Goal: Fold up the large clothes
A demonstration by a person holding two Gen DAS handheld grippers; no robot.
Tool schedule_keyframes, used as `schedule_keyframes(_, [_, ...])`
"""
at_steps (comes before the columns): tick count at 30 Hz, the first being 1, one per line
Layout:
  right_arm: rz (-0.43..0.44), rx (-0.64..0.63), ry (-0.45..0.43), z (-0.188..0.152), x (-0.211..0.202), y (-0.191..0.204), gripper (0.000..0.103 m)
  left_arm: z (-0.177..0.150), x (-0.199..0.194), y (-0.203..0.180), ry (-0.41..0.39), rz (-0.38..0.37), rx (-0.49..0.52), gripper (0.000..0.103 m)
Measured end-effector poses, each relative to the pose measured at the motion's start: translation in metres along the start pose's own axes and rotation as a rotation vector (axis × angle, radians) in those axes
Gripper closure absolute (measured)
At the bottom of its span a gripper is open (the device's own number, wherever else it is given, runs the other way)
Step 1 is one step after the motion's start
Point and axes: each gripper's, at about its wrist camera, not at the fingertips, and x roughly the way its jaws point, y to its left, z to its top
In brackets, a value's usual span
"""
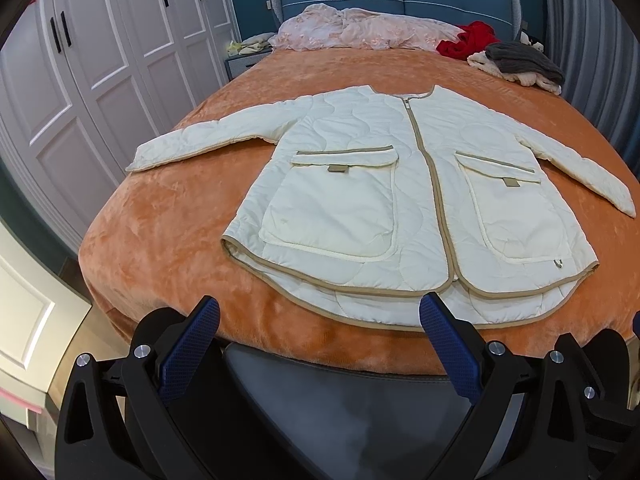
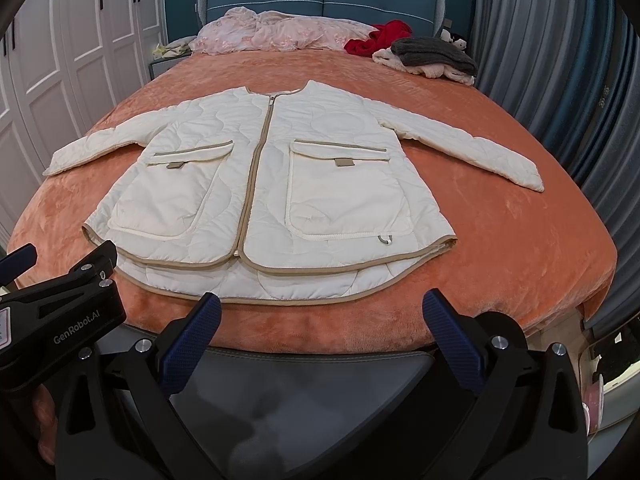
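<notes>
Jacket (image 1: 400, 200) of cream quilted cloth lies flat on the orange bed (image 1: 160, 240), front side up and zipped, with its hem near the foot edge and its collar toward the headboard; both sleeves are spread outward to the side edges, probably so that each can be folded in cleanly. Left tongs (image 1: 320, 320) are wide open and hold nothing, hovering just short of the foot edge, below the hem; right tongs (image 2: 322, 312) are also wide open and empty, beside them. Around the jacket the bed is bare, so I judge there is room to fold; a pile of clothes (image 1: 516, 60) and a pink quilt (image 1: 360, 32) stay well apart, at the head edge.
</notes>
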Motion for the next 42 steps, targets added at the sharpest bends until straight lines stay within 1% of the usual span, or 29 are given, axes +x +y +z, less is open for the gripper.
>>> schedule_keyframes(11, [-0.005, -0.033, -0.004, -0.0032, 0.0013, 0.0087, 0.005, -0.0041, 0.0013, -0.0024, 0.0, -0.014, 0.005, 0.005])
schedule_keyframes(19, [-0.009, -0.026, 0.0, -0.0015, 0.0017, 0.0081, 0.005, 0.0008, 0.0007, 0.0001, 0.009, -0.013, -0.012, 0.006])
schedule_keyframes(42, [-0.012, -0.025, 0.005, -0.0012, 0.003, 0.006, 0.005, 0.0011, 0.0033, 0.0029, 0.022, -0.015, -0.023, 0.006])
